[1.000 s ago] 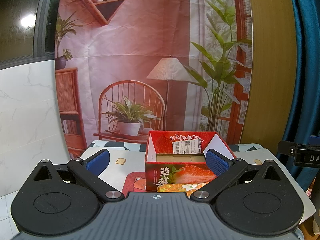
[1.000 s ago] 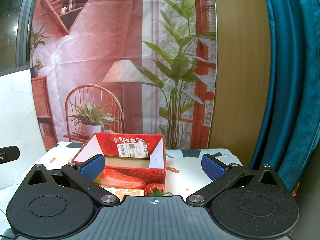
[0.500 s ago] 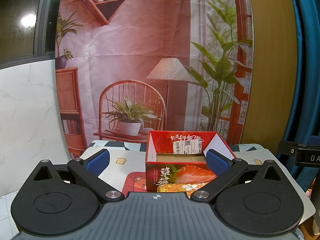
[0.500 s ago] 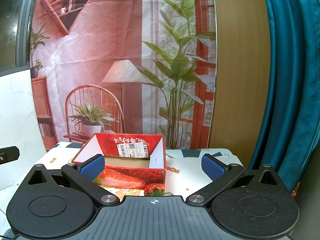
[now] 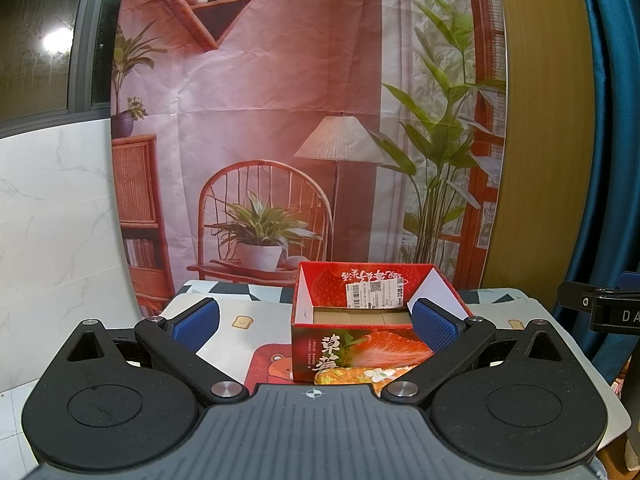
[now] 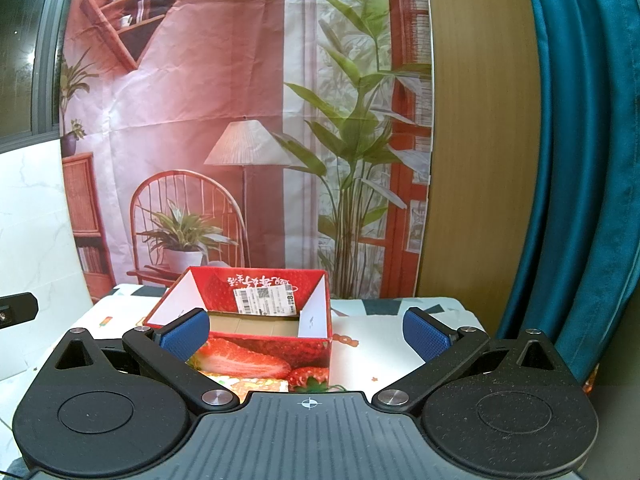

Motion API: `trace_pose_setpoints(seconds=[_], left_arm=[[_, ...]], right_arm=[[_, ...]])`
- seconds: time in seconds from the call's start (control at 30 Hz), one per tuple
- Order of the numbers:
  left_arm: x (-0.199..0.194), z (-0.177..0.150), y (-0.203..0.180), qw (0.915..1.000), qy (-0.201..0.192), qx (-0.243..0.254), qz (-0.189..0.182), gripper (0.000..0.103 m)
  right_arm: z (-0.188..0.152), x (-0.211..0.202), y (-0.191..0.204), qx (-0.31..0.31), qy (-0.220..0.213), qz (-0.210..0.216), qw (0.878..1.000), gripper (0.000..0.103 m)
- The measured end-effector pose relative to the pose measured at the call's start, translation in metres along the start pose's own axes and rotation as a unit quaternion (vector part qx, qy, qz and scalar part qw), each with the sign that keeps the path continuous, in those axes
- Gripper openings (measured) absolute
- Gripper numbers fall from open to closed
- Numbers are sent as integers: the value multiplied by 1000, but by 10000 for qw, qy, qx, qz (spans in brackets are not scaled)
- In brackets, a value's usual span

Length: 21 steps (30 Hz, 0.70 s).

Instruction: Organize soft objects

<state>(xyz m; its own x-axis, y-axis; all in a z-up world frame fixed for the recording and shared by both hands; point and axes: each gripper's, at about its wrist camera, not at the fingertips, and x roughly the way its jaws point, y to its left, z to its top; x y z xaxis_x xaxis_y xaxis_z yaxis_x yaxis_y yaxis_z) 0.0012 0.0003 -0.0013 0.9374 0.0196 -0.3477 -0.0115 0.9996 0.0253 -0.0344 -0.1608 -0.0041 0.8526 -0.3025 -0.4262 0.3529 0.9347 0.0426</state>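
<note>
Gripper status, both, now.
Left gripper: open, holding nothing.
Right gripper: open, holding nothing.

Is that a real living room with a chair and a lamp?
Probably not: it looks like a home corner with a printed backdrop, creased like cloth. Real things: a strawberry box on a cartoon tablecloth, and a blue curtain.

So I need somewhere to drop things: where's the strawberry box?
The strawberry box sits on the table, right of centre in the left wrist view, before the backdrop.
</note>
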Motion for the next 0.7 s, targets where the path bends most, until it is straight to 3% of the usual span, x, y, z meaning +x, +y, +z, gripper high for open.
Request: trace_pose_setpoints(seconds=[0.7], left_arm=[[1, 0, 0, 10000, 18, -13, -8, 103]], right_arm=[[1, -2, 2, 0, 12, 1, 10000, 103]])
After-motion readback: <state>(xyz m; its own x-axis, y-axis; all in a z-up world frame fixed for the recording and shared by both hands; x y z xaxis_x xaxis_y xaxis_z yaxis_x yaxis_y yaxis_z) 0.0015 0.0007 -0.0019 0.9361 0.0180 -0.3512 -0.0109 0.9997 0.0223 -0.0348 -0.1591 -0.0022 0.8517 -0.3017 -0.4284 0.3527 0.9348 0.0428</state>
